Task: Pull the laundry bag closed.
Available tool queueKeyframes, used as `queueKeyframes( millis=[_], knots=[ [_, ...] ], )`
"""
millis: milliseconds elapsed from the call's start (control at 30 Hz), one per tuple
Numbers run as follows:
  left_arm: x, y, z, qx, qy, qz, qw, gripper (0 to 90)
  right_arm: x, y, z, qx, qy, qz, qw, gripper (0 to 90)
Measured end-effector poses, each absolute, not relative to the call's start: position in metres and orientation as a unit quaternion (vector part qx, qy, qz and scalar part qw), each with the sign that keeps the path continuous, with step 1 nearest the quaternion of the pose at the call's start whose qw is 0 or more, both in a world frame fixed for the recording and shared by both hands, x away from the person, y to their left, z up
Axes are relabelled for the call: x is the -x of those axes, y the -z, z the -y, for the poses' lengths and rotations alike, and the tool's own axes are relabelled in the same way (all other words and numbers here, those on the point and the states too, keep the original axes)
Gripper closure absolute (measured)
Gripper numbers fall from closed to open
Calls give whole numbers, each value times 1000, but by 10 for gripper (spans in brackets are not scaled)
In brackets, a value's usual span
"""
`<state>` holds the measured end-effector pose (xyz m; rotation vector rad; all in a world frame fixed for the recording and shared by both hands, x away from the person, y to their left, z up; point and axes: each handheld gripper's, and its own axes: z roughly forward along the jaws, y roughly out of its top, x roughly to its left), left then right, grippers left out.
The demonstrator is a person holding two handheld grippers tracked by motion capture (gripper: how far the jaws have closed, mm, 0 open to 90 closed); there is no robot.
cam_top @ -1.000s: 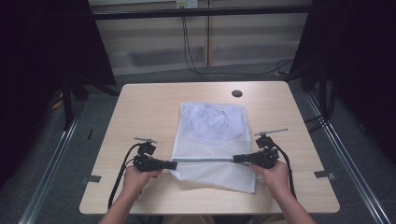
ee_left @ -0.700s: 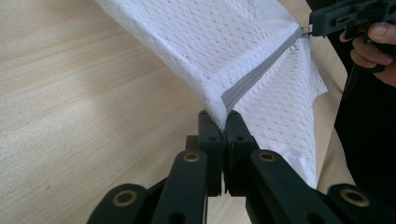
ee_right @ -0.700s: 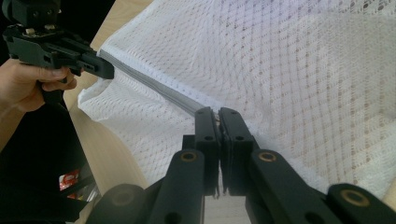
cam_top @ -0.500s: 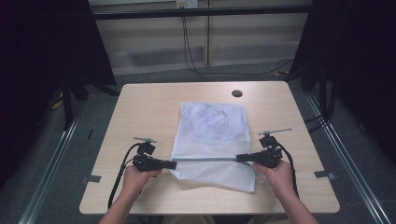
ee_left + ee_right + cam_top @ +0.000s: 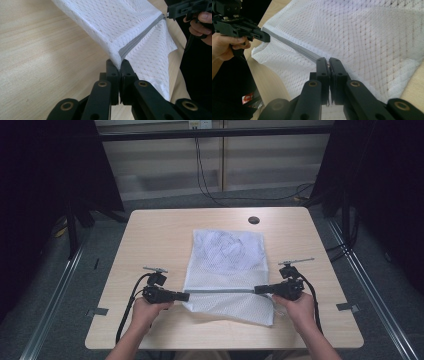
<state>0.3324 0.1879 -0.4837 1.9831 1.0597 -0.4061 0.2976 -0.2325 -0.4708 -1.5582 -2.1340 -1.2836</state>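
My left tool [image 5: 119,65] is clenched on the near end of the grey zipper [image 5: 140,37] of the white mesh bag [image 5: 227,270], the fabric bunched right at its tips. My right tool [image 5: 329,62] is clenched on the zipper's other end, where the pull should be, though I cannot make out the pull itself. Over the last second my right tool has drifted a little further away from the left one, so the zipper now runs taut and straight between them, lifted slightly off the table [image 5: 160,235]. Beyond both tools the rest of the bag lies flat, stretching away from me. I judge this as tensioning the zipper line, likely ahead of running it open or shut.
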Motion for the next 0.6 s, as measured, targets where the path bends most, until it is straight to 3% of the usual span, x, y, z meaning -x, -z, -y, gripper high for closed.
queueKeyframes(
  millis=[600],
  knots=[
    [-332, 483, -189, -785, 168, -425, 419, 882, -297, 472, 236, 532, 434, 720, 100, 869]
  ],
)
